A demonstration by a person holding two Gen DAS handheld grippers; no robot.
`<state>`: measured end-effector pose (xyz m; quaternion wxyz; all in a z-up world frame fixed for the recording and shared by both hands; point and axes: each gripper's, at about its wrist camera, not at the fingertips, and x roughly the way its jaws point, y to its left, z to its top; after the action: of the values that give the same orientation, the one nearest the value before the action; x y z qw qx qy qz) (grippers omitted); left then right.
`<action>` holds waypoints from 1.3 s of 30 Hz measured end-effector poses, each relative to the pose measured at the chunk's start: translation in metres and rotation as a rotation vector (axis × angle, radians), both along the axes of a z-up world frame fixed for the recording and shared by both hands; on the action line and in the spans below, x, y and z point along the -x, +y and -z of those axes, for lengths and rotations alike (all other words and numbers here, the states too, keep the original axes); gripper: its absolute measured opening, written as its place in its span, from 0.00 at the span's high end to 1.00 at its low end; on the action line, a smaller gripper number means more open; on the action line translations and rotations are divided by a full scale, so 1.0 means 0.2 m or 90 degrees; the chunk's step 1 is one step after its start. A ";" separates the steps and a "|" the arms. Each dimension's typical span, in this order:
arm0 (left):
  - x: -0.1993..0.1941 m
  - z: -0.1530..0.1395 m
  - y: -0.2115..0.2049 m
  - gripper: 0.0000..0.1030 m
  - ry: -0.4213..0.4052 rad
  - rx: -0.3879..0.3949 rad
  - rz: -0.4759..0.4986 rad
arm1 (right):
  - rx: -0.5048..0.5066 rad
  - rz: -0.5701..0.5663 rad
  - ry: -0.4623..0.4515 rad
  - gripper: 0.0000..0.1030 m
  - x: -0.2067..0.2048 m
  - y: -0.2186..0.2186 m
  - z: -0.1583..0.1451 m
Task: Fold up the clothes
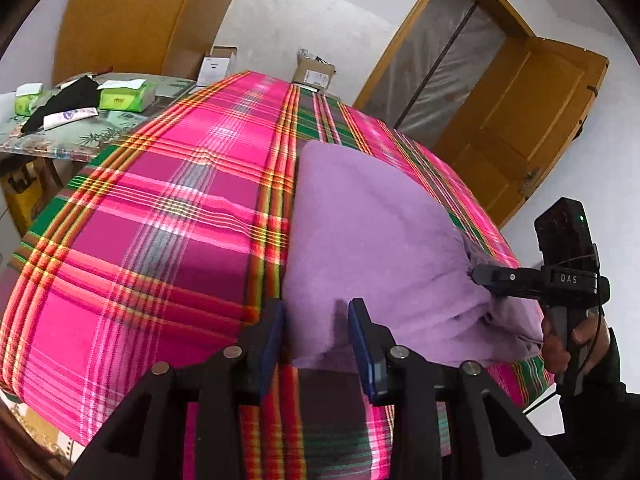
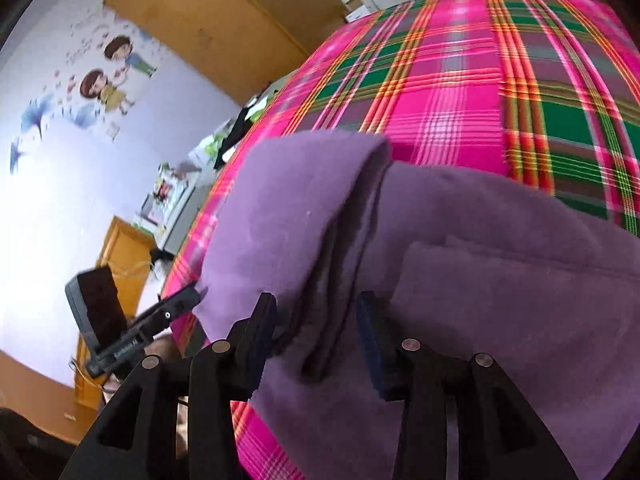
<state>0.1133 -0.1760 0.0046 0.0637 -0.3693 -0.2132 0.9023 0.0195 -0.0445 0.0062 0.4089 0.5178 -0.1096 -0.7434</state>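
Tissue boxes [image 1: 126, 98] – left view only | wall cartoon [image 2: 108, 76] – right view only

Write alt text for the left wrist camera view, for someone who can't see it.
A folded purple garment lies on a bed covered in pink plaid cloth, its near edge between the open fingers of the left gripper. The right gripper, held in a hand, reaches the garment's right side; a cluttered side table stands beyond.
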 end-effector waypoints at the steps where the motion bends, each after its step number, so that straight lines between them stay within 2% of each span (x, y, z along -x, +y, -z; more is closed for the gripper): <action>1: 0.00 0.00 0.00 0.66 0.000 -0.004 0.000 | -0.002 -0.001 0.001 0.58 0.00 -0.01 0.00; 4: -0.01 0.00 -0.01 0.66 -0.001 -0.022 -0.005 | -0.005 0.002 -0.009 0.58 0.00 -0.02 0.02; 5: -0.02 0.00 -0.02 0.71 0.000 -0.027 -0.006 | -0.009 -0.001 -0.008 0.59 -0.01 -0.02 0.03; 6: -0.02 0.01 -0.03 0.78 0.000 -0.033 -0.008 | -0.010 -0.006 -0.006 0.67 -0.01 -0.02 0.03; 7: -0.02 0.01 -0.04 0.85 0.000 -0.037 -0.011 | -0.009 -0.010 -0.007 0.70 -0.02 -0.03 0.04; 8: -0.02 0.02 -0.05 0.88 0.002 -0.045 -0.013 | -0.007 -0.014 -0.008 0.73 -0.02 -0.04 0.04; 9: -0.02 0.01 -0.07 0.89 0.005 -0.055 -0.013 | 0.003 -0.012 -0.014 0.82 -0.02 -0.04 0.04; 11: -0.03 -0.01 -0.09 0.90 0.014 -0.063 -0.011 | 0.036 -0.005 -0.030 0.89 -0.01 0.01 0.03; 13: -0.04 -0.05 -0.10 0.91 0.026 -0.050 -0.008 | 0.066 -0.007 -0.030 0.94 -0.03 0.04 0.00; 17: -0.03 -0.08 -0.08 0.91 0.028 -0.021 0.018 | 0.072 -0.011 -0.033 0.94 -0.08 0.05 0.02; 21: -0.02 -0.03 -0.05 0.90 -0.011 0.011 0.036 | 0.057 -0.006 -0.060 0.91 -0.09 0.07 0.10; 23: -0.04 -0.04 -0.06 0.90 -0.013 0.020 0.031 | 0.057 -0.001 -0.053 0.90 -0.10 0.09 0.10; 25: -0.06 -0.07 -0.06 0.90 -0.003 0.033 0.021 | 0.049 0.014 -0.024 0.85 -0.11 0.12 0.05; 27: -0.07 -0.12 -0.05 0.90 0.012 0.046 0.011 | 0.054 0.028 0.011 0.72 -0.09 0.14 -0.01; 28: -0.06 -0.14 -0.04 0.90 0.021 0.048 0.012 | 0.059 0.035 0.027 0.71 -0.08 0.15 -0.04; 32: 0.02 -0.17 0.06 0.89 0.038 0.051 0.046 | 0.069 0.038 0.080 0.70 0.00 0.09 -0.13; 36: 0.10 -0.08 0.16 0.89 0.003 0.037 0.079 | 0.053 0.005 0.111 0.74 0.07 -0.06 -0.16; 38: 0.10 -0.05 0.20 0.88 -0.006 0.046 0.089 | 0.003 0.022 0.086 0.74 0.13 -0.09 -0.08; 39: 0.09 -0.06 0.21 0.88 0.000 0.050 0.092 | -0.017 0.031 0.068 0.79 0.15 -0.09 -0.04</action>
<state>0.0953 -0.1343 0.0167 0.1140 -0.3863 -0.1507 0.9028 -0.0111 -0.0616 0.0141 0.3886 0.4803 -0.0903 -0.7811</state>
